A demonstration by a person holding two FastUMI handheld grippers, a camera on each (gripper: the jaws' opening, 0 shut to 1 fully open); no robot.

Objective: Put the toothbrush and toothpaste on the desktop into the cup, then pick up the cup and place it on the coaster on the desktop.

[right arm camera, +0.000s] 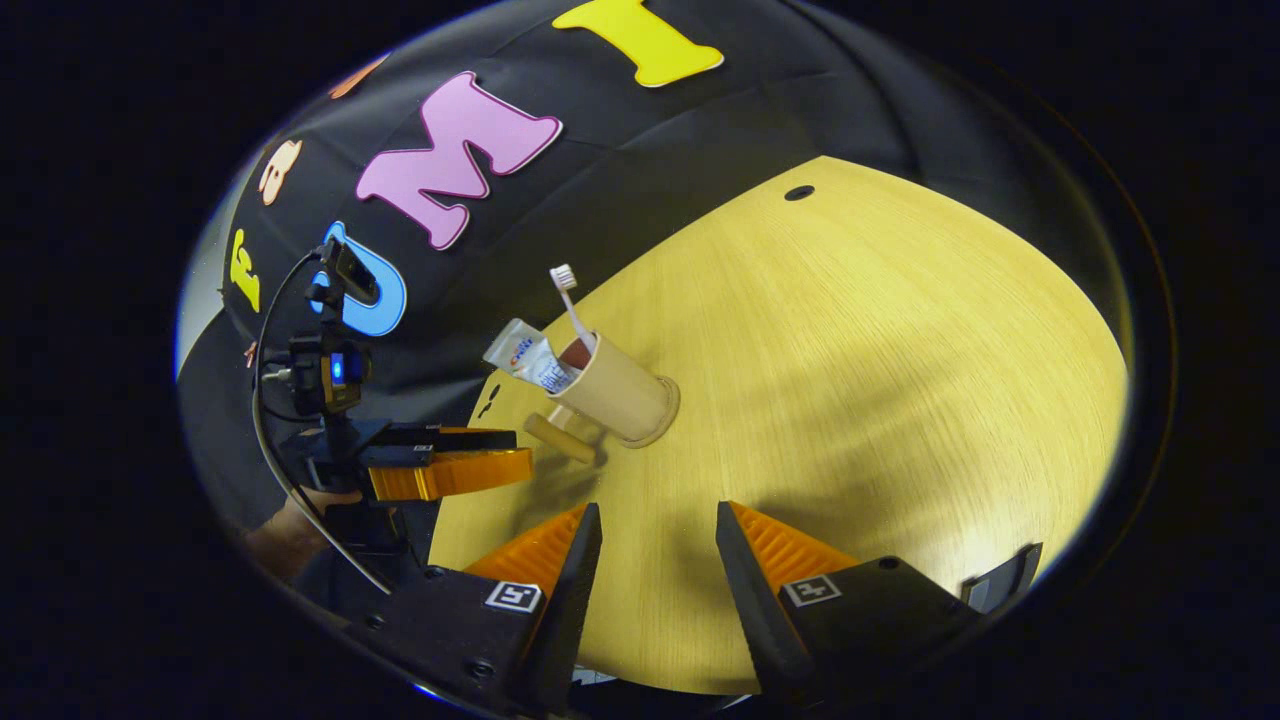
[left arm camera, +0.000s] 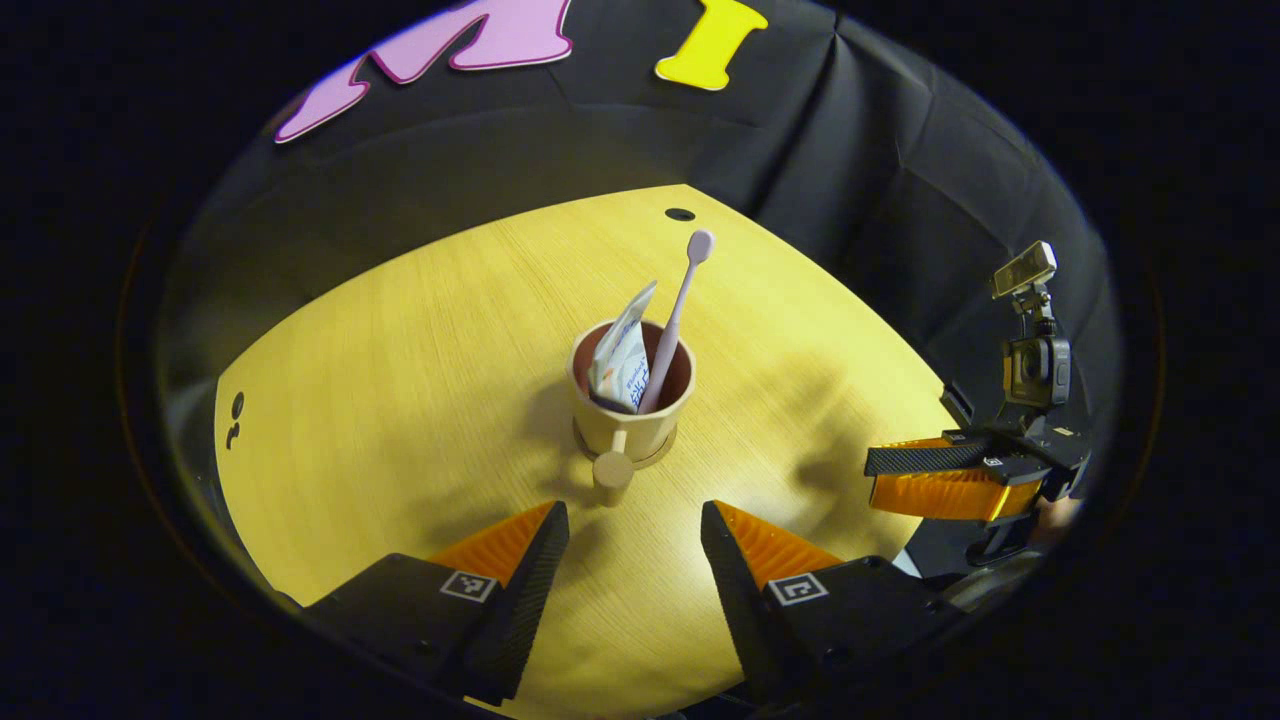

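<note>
Tan cup [left arm camera: 632, 400] with a stub handle [left arm camera: 612, 468], upright on a round coaster [left arm camera: 662, 452] near the middle of the wooden worktop [left arm camera: 400, 400]. Inside it, leaning on the rim: a pink toothbrush [left arm camera: 680, 310], head up, and a white toothpaste tube [left arm camera: 622, 352] with blue print, crimped end up.

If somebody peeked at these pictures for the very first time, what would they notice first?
Probably the cup standing in the middle of the yellow wooden desktop, with a pink toothbrush and a toothpaste tube poking out of its top. It sits on a round coaster. Both tools, left tool and right tool, hang open and apart from it, holding nothing.
</note>
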